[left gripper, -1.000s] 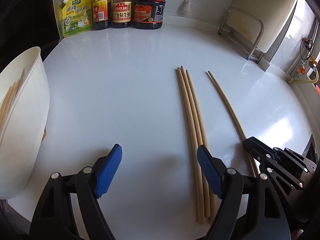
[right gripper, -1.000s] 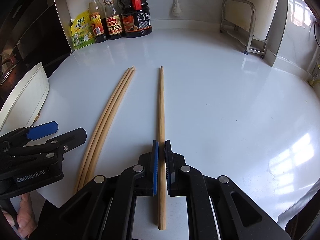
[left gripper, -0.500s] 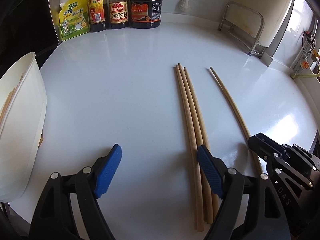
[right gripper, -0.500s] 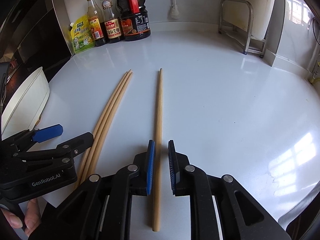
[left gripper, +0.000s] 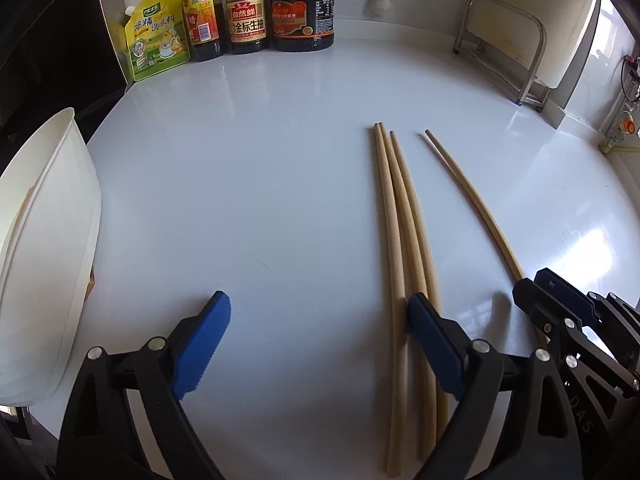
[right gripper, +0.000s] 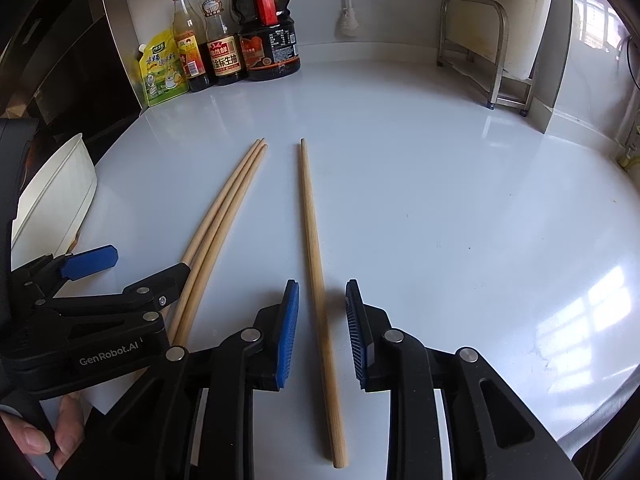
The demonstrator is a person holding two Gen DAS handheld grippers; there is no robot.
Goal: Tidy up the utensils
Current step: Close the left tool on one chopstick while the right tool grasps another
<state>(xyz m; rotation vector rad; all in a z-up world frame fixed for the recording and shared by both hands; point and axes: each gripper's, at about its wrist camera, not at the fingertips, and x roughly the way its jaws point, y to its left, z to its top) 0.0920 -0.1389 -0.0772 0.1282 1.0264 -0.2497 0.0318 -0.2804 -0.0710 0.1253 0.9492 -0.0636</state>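
Observation:
Three long wooden chopsticks (left gripper: pixel 400 240) (right gripper: pixel 224 216) lie side by side on the white counter (left gripper: pixel 260 184). A single chopstick (right gripper: pixel 312 232) (left gripper: pixel 472 204) lies apart to their right. My right gripper (right gripper: pixel 322 320) straddles its near half with the jaws opening; the blue pads (right gripper: pixel 290 328) stand clear of the wood on both sides. My left gripper (left gripper: pixel 320 340) (right gripper: pixel 144 264) is wide, its jaws still opening, holding nothing. Its right pad (left gripper: pixel 434 344) hangs over the near part of the three chopsticks. A white container (left gripper: pixel 48 240) (right gripper: pixel 60 192) with sticks inside stands at the left.
Three sauce bottles (left gripper: pixel 248 12) and a yellow-green seasoning pouch (left gripper: pixel 156 44) line the back wall. A metal rack (left gripper: pixel 504 40) stands at the back right. A person's fingers (right gripper: pixel 44 436) hold the left gripper's handle. The counter's edge curves close on the right.
My right gripper has let go of the single chopstick, which now lies on the counter between the parted pads. My left gripper's jaws have spread a little wider.

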